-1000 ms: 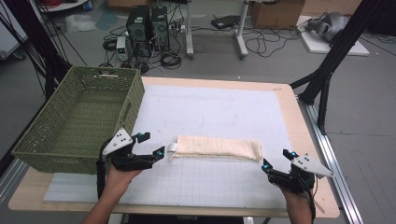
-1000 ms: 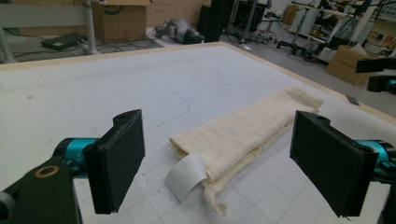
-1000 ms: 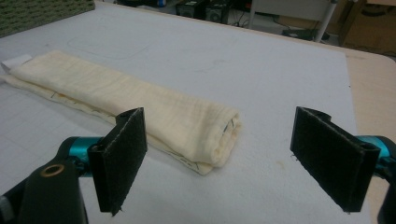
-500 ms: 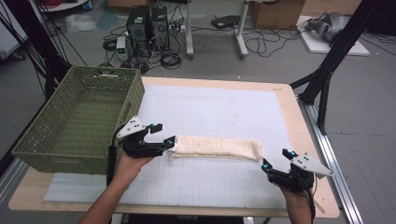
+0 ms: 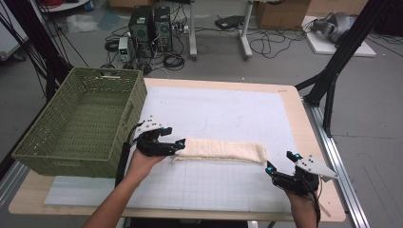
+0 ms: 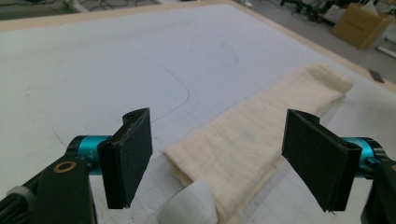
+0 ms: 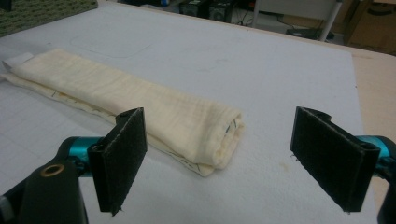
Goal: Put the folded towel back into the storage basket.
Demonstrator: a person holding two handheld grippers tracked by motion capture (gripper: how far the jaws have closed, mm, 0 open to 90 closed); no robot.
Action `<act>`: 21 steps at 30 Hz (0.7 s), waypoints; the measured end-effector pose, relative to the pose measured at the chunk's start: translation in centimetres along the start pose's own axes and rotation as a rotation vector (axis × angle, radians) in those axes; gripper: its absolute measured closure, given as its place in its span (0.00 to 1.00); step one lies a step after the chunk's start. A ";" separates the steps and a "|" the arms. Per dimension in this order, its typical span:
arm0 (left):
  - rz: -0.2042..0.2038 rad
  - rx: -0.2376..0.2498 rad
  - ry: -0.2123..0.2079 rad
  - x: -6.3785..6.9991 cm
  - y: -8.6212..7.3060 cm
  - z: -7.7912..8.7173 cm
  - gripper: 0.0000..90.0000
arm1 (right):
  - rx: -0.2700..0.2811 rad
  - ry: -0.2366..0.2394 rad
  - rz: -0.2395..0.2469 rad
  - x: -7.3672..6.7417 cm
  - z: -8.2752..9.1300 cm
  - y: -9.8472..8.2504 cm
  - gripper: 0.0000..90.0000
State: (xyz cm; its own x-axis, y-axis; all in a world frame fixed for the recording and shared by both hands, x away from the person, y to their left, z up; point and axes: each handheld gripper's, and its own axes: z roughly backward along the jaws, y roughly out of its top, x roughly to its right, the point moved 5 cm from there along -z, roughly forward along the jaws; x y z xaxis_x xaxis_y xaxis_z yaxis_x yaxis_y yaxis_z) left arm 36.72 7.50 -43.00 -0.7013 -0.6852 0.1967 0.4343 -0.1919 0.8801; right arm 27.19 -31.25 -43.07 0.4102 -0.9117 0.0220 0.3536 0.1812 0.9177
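Note:
A cream towel [image 5: 223, 151] folded into a long strip lies across the white mat [image 5: 228, 109]. My left gripper [image 5: 179, 145] is at the towel's left end. In the left gripper view the towel [image 6: 261, 126] and its white tag [image 6: 189, 210] lie between the wide-apart jaws of the left gripper [image 6: 219, 158]. The jaws have just been closing a little, and the pads stand clear of the cloth. My right gripper [image 5: 280, 161] is open just off the towel's right end. In the right gripper view the towel's folded end [image 7: 219, 135] lies ahead of the right gripper [image 7: 229, 158], nearer its left jaw.
A green woven basket [image 5: 110, 72] stands at the table's left side, close behind the left hand. The table's wooden edge [image 5: 309, 142] runs along the right. Computers, cables and black frame legs are on the floor beyond the table.
My left hand has moved right and away from me, from beside the basket's front corner to the towel's left end. The right hand has kept still.

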 end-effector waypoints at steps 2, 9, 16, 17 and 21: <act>-0.003 -0.031 0.007 -0.2 -0.4 -0.6 0.28 | -0.001 0.003 0.000 0.0 -0.1 0.0 0.19; 0.011 -0.090 0.015 -0.4 -1.3 -2.0 0.28 | -0.008 0.003 -0.007 0.1 -0.1 -0.2 0.19; 0.023 -0.143 0.034 -0.6 -2.1 -3.1 0.32 | -0.013 0.005 -0.007 0.1 -0.2 -0.2 0.19; 0.020 -0.150 0.037 -0.6 -2.3 -3.3 0.32 | -0.014 0.005 -0.007 0.1 -0.2 -0.2 0.19; 0.006 -0.196 0.066 -0.8 -3.1 -3.8 0.34 | -0.016 0.008 -0.008 0.1 -0.3 -0.2 0.19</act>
State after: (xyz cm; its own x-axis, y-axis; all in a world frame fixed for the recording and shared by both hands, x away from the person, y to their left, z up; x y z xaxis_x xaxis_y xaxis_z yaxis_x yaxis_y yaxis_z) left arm 38.08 5.92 -47.49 -0.6625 -0.7301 0.1675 0.5445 -0.3158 0.7770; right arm 27.40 -31.26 -43.40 0.4140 -0.9102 0.0119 0.3698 0.1801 0.9115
